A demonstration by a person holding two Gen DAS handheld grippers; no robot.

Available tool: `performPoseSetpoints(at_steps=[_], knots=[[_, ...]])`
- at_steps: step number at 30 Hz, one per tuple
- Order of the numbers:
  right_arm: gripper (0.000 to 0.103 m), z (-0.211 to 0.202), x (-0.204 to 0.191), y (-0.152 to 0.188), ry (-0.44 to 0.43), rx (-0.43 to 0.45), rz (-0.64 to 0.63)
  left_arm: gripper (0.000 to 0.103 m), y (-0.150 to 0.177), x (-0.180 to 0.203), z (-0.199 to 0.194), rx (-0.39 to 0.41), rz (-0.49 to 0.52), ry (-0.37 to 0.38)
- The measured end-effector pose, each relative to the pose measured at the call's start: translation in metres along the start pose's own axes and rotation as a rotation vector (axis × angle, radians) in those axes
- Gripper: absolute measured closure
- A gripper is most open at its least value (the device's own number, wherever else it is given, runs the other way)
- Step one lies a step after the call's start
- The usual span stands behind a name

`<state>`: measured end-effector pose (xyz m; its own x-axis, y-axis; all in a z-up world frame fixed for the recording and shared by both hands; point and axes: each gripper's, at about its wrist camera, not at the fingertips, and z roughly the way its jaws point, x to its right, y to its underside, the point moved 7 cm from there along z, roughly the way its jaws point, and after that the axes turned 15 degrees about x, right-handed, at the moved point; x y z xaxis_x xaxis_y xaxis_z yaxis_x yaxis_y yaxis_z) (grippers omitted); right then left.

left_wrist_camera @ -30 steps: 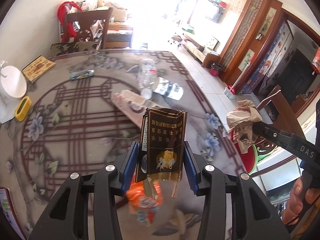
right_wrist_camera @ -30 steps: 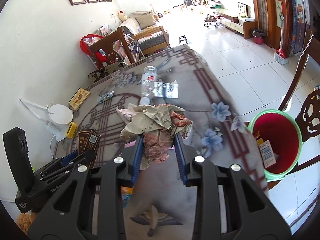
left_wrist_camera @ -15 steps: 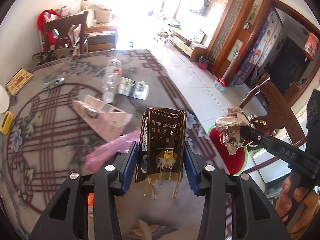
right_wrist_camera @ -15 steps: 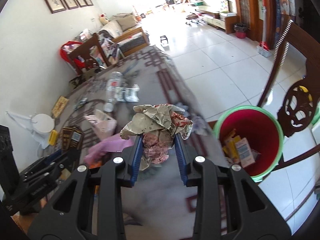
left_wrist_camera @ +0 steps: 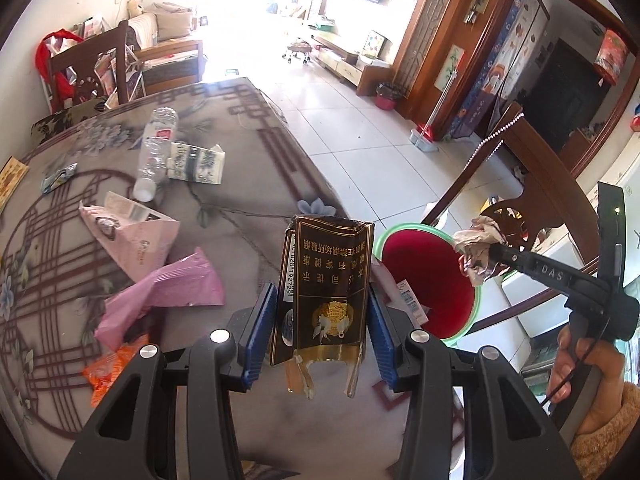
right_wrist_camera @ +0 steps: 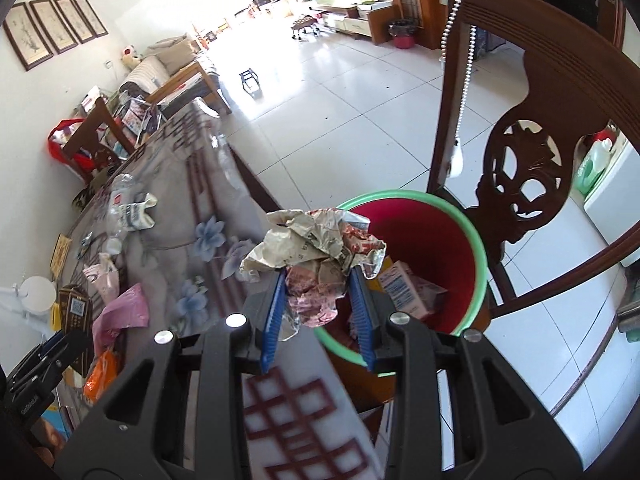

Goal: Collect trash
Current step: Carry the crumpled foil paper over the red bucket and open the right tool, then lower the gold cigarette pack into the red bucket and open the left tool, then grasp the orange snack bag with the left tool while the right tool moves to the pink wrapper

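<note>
So we've got our left gripper (left_wrist_camera: 322,320) with its jaws clenched on a flattened dark brown cigarette pack with gold print (left_wrist_camera: 326,284), held upright above the worktop (left_wrist_camera: 248,184) edge. Our right gripper (right_wrist_camera: 318,312) has its jaws clamped on a crumpled wad of beige and red printed paper (right_wrist_camera: 316,256), hanging over the near rim of the red plastic bin with a green rim (right_wrist_camera: 476,248), which stands on the floor by a carved wooden chair (right_wrist_camera: 524,184). A pink plastic bag (left_wrist_camera: 168,292), clear plastic bottle (left_wrist_camera: 154,152) and orange wrapper (left_wrist_camera: 106,372) lie on the worktop.
</note>
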<state>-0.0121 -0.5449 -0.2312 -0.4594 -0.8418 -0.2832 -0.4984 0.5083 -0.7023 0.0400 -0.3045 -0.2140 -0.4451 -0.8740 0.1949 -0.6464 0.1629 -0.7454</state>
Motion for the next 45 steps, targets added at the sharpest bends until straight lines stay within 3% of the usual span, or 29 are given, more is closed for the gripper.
performPoseSetpoints(at_steps=[10, 12, 15, 25, 30, 33, 34, 35, 36, 39, 45], knots=[[0.068, 0.015, 0.031, -0.018, 0.015, 0.012, -0.001, 0.061, -0.004, 0.038, 0.025, -0.026, 0.040, 0.021], [0.060, 0.016, 0.034, -0.020, 0.009, 0.017, -0.003, 0.061, -0.004, 0.048, 0.030, -0.034, 0.051, 0.033], [0.038, 0.019, 0.041, -0.023, 0.030, 0.021, 0.002, 0.061, -0.004, 0.059, 0.036, -0.043, 0.070, 0.046], [0.036, -0.009, 0.089, -0.025, 0.094, 0.078, 0.132, 0.061, 0.000, 0.124, 0.071, -0.100, 0.170, 0.171], [0.036, -0.030, 0.112, -0.018, 0.148, 0.092, 0.168, 0.061, -0.010, 0.165, 0.091, -0.083, 0.234, 0.235], [0.036, -0.039, 0.121, -0.013, 0.171, 0.098, 0.181, 0.056, -0.020, 0.191, 0.103, -0.068, 0.274, 0.285], [0.036, -0.043, 0.123, -0.011, 0.177, 0.099, 0.186, 0.049, -0.023, 0.197, 0.107, -0.070, 0.289, 0.293], [0.036, -0.045, 0.123, -0.010, 0.179, 0.101, 0.188, 0.031, -0.024, 0.202, 0.110, -0.077, 0.302, 0.288], [0.036, -0.047, 0.124, -0.009, 0.181, 0.103, 0.190, 0.027, -0.027, 0.202, 0.111, -0.072, 0.301, 0.281], [0.036, -0.056, 0.122, -0.008, 0.185, 0.117, 0.189, 0.026, -0.033, 0.192, 0.099, -0.037, 0.248, 0.286], [0.036, -0.056, 0.103, -0.008, 0.163, 0.124, 0.182, 0.026, -0.033, 0.137, 0.072, -0.017, 0.158, 0.218]])
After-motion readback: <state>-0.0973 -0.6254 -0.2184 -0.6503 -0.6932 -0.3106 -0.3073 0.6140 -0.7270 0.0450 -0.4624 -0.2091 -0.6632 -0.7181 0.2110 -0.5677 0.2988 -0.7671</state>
